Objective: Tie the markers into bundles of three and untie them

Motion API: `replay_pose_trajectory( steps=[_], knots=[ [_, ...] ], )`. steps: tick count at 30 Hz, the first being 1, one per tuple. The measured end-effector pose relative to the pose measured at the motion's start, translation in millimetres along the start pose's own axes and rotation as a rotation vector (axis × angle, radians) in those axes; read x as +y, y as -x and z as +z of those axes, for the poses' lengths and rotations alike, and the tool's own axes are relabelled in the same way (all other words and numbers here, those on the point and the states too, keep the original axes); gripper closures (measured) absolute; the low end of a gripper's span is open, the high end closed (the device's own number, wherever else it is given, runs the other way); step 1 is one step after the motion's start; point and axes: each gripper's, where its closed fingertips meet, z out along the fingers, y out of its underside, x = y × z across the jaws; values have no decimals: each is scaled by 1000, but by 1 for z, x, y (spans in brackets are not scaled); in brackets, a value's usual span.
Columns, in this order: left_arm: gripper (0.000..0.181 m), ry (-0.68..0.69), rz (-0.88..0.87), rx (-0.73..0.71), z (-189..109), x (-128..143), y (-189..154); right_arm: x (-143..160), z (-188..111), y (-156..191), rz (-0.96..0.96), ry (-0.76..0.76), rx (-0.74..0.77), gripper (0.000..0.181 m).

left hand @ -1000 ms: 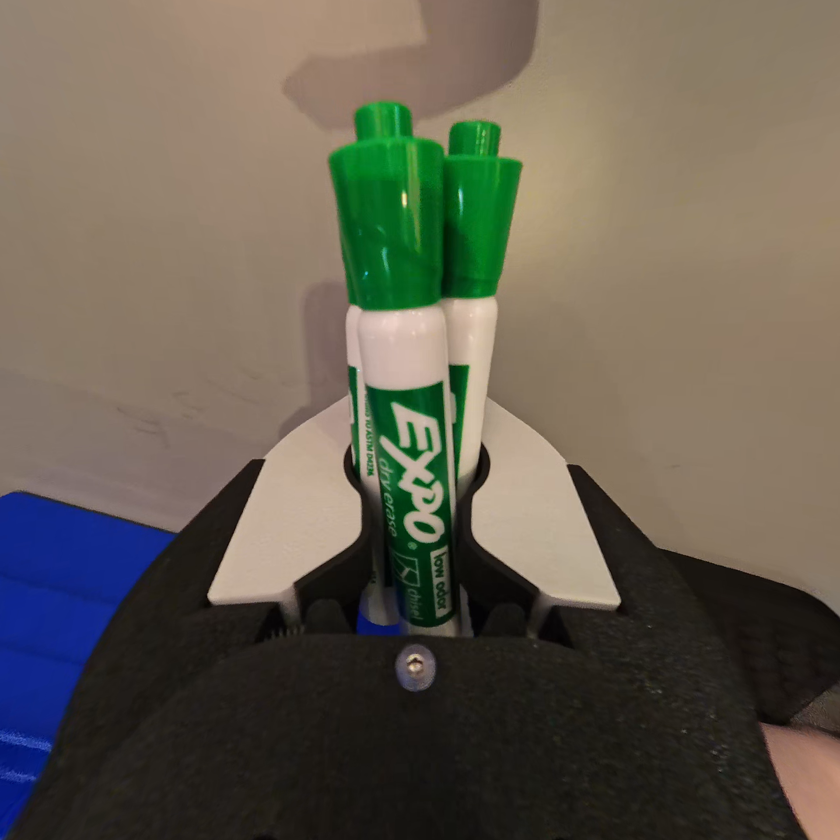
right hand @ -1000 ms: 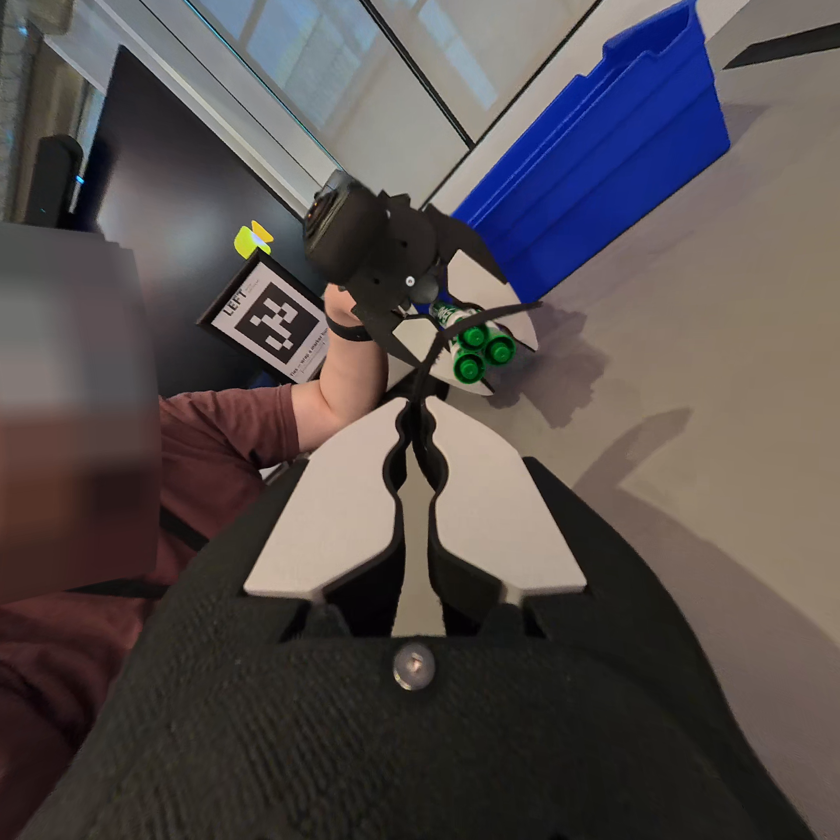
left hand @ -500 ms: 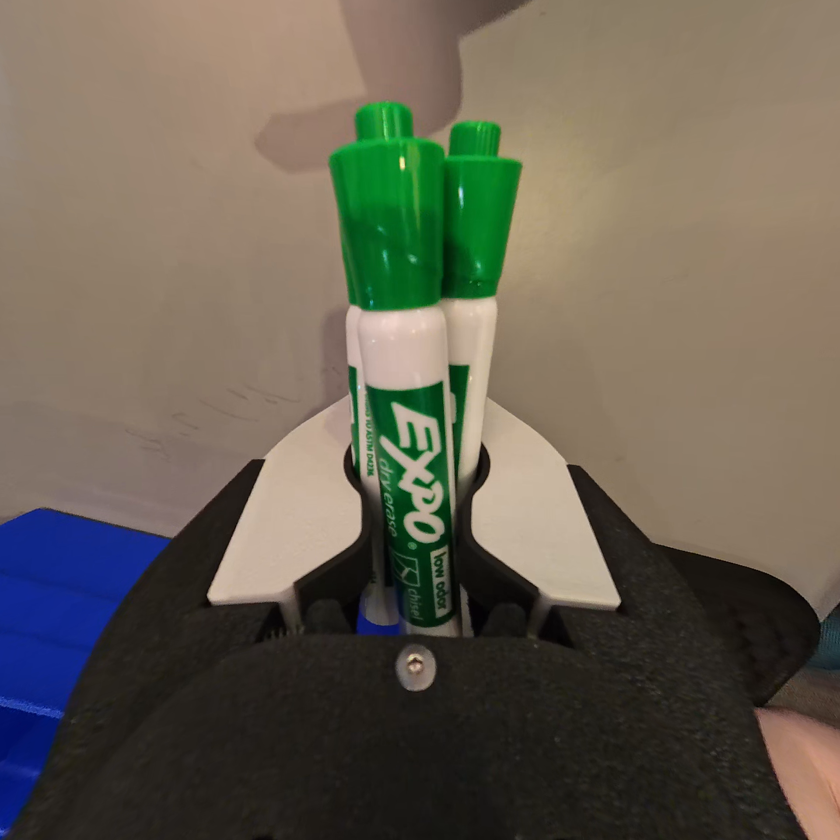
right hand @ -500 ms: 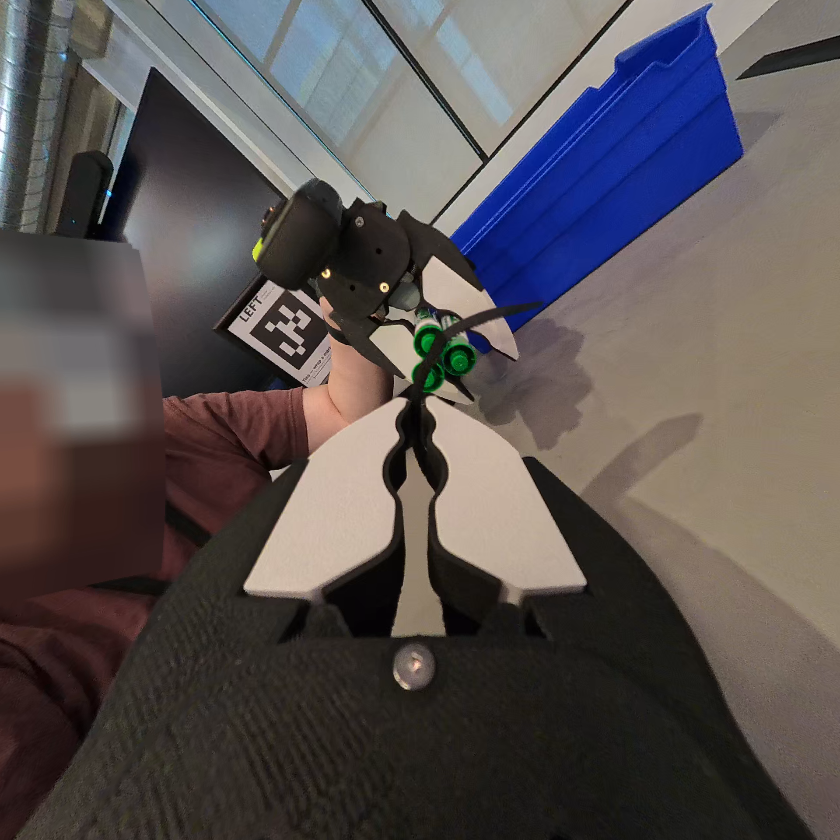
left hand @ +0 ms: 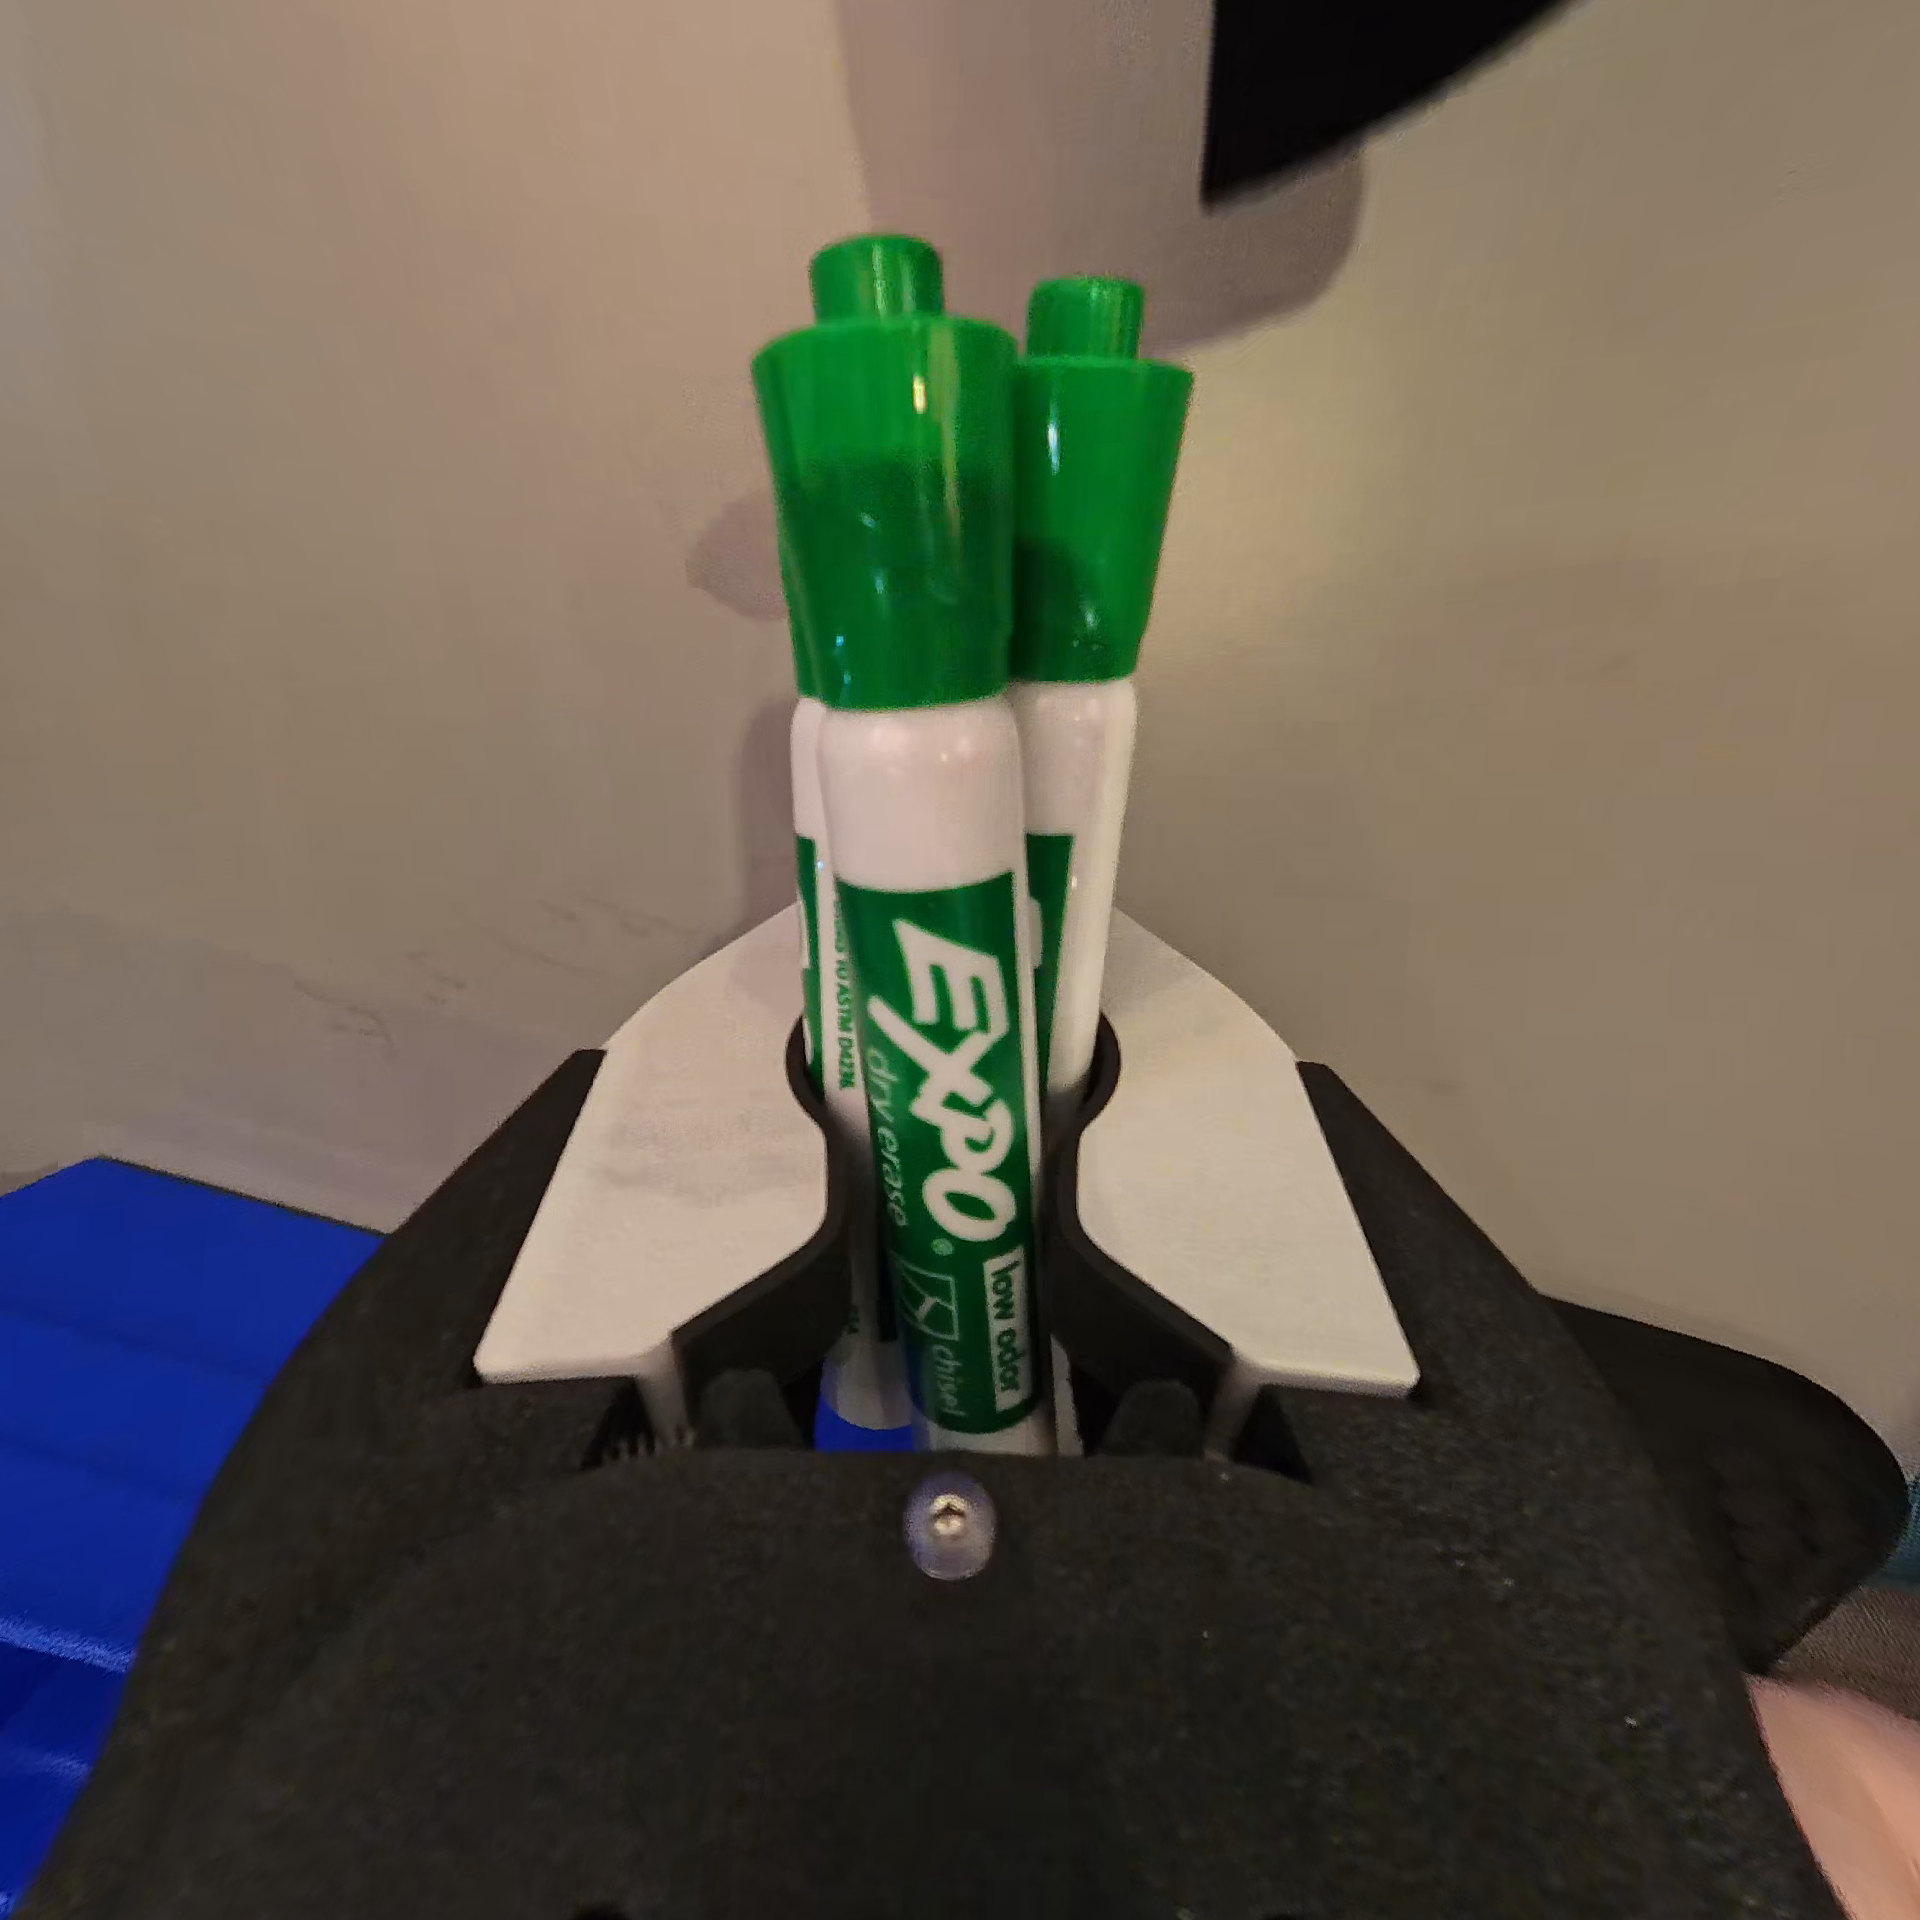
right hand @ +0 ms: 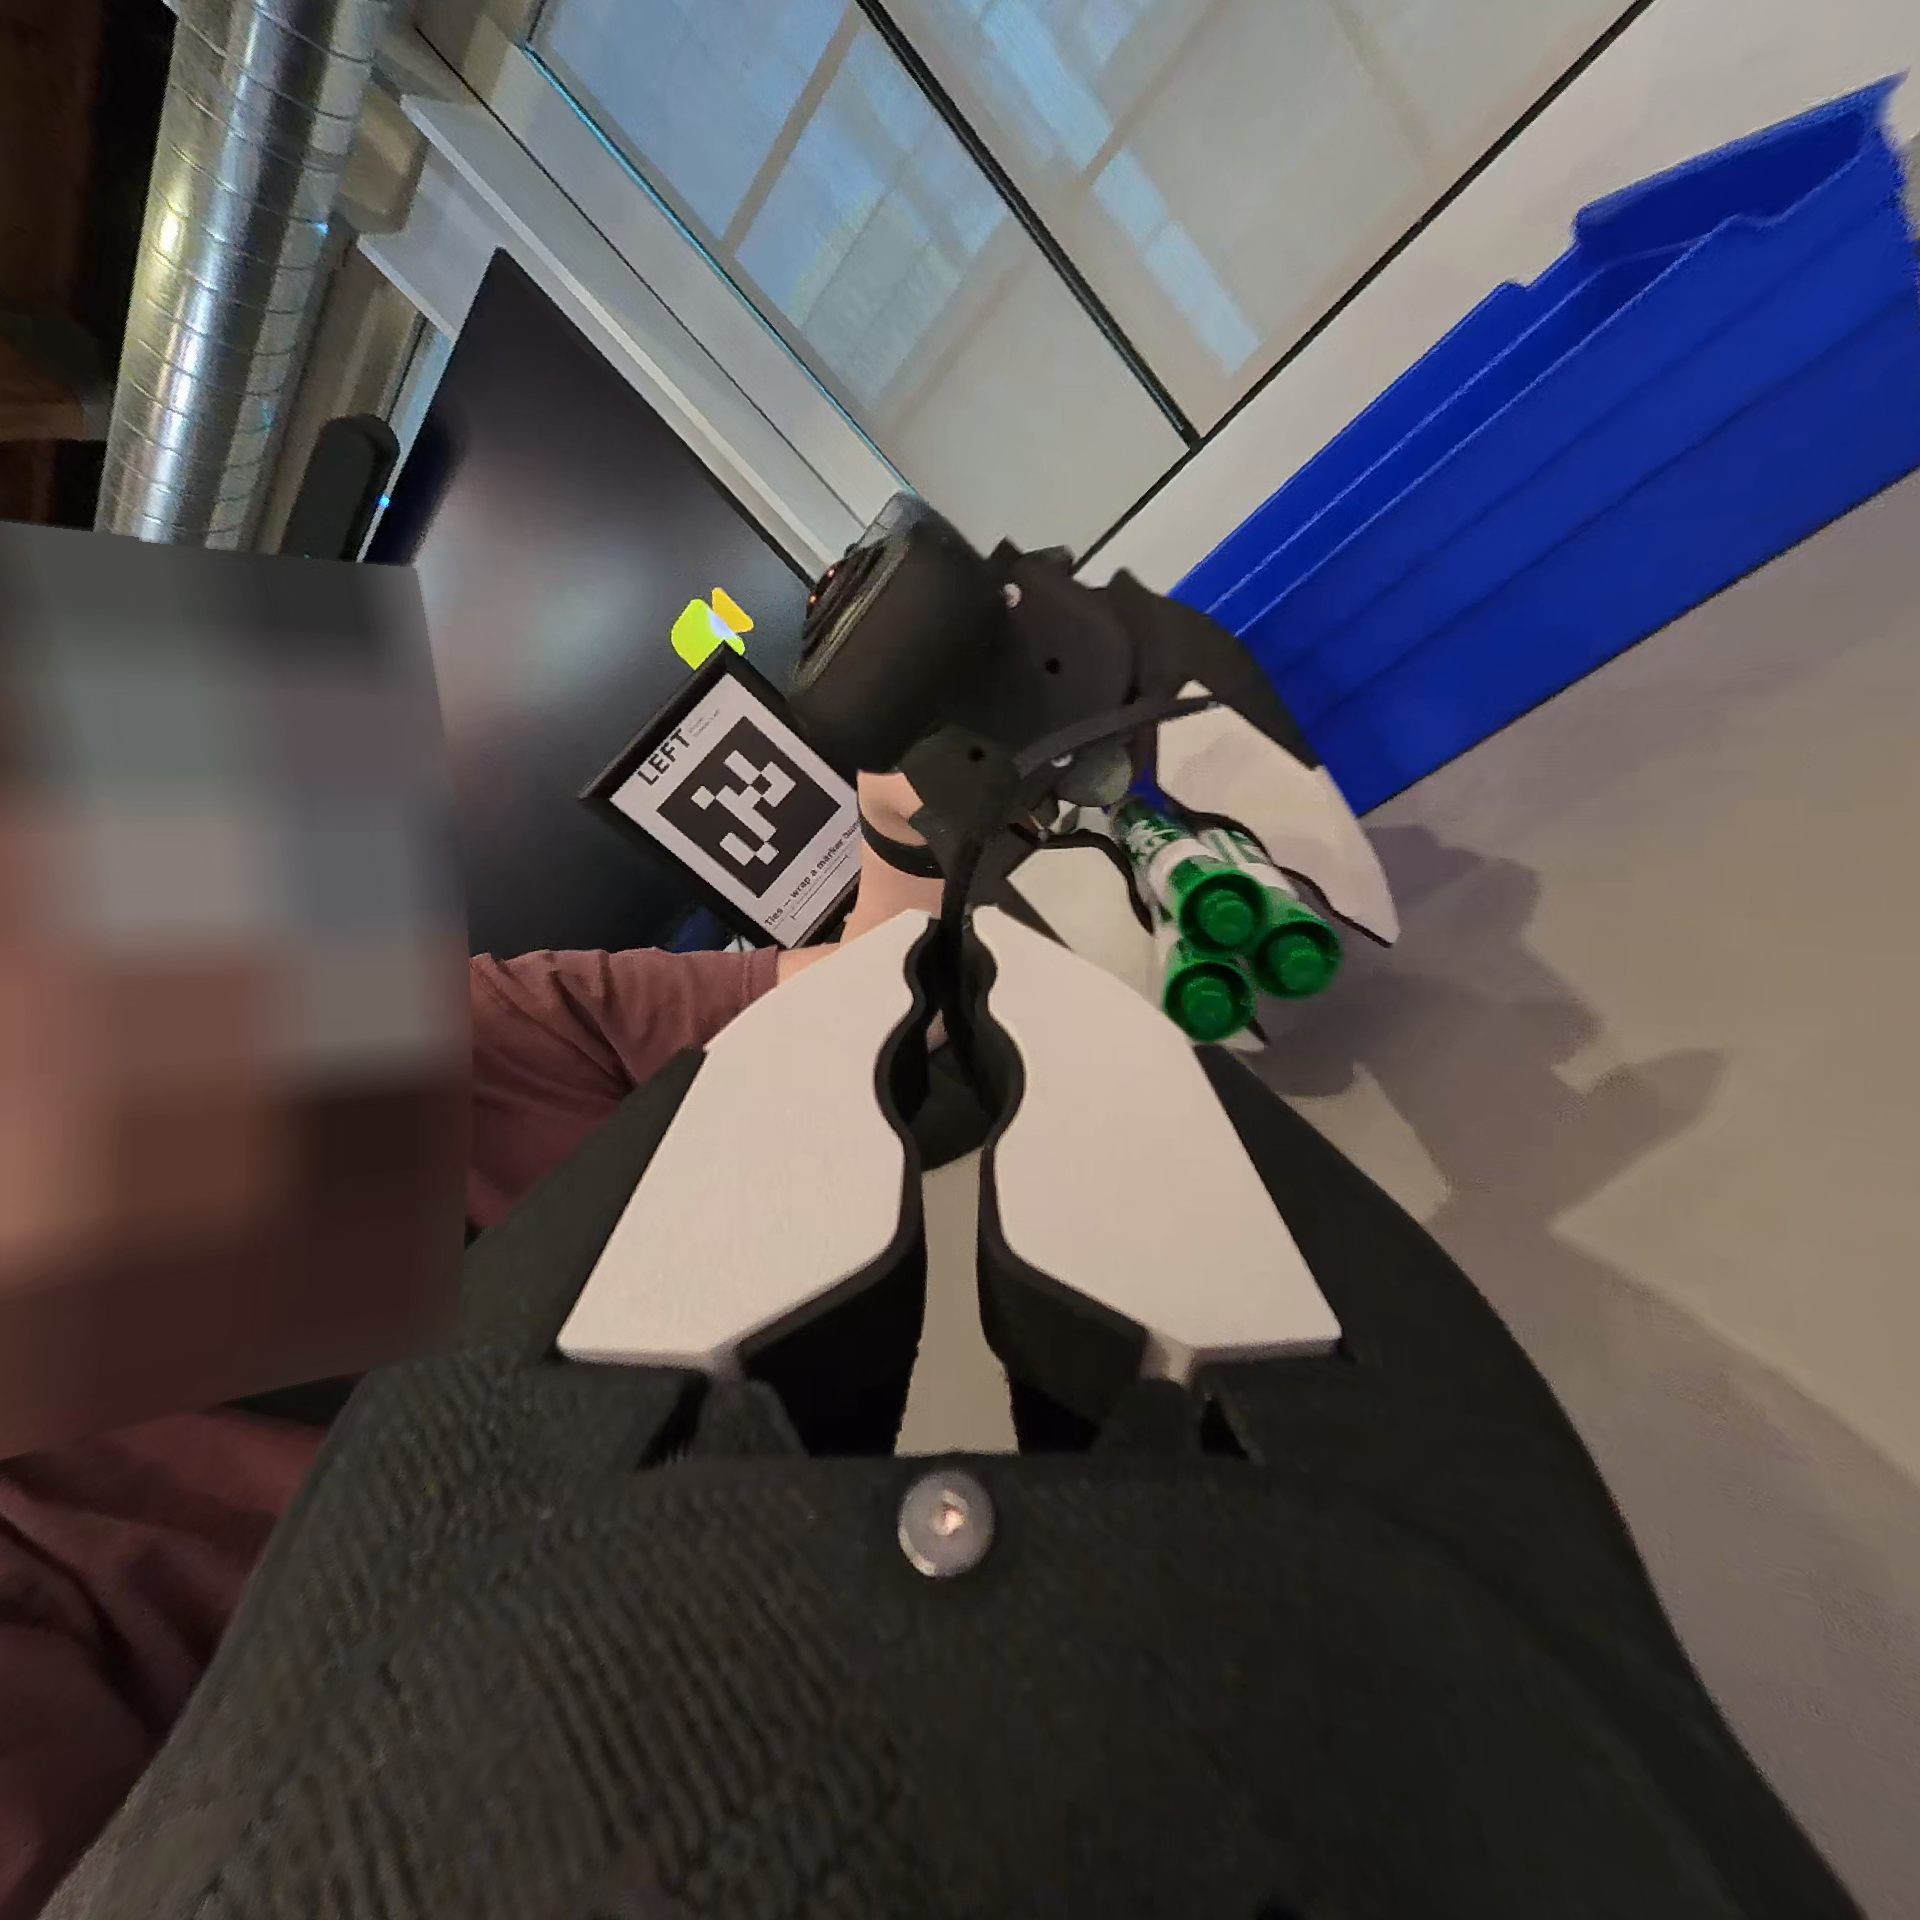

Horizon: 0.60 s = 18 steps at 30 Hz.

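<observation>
Three green-capped white markers stand side by side in my left gripper, which is shut on their barrels with the caps pointing forward. In the right wrist view the same markers show cap-first in the left gripper, just above the grey table. My right gripper is shut on one end of a thin black tie. The tie runs up and to the right across the left gripper's black body. I cannot tell whether it passes around the markers.
A blue plastic bin stands on the grey table behind the left gripper; it also shows in the left wrist view. A framed card with a square code and a person's maroon sleeve are at the left. One gripper's finger ends stand about 15 centimetres off the other's.
The left gripper has swung right and tilted, so the caps now point lower right in the right wrist view. A black blurred shape has come into the left view's top right.
</observation>
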Motion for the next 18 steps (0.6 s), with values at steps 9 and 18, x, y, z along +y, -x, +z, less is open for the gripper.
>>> replay_pose_trajectory(
  steps=[9, 18],
  knots=[
    [139, -28, -7, 4, -7, -1, 1, 10, 14, 4, -7, 42, -4, 178],
    [139, -23, -3, 5, -6, -1, 0, 19, 15, 0, -68, 95, 24, 177]
  ],
)
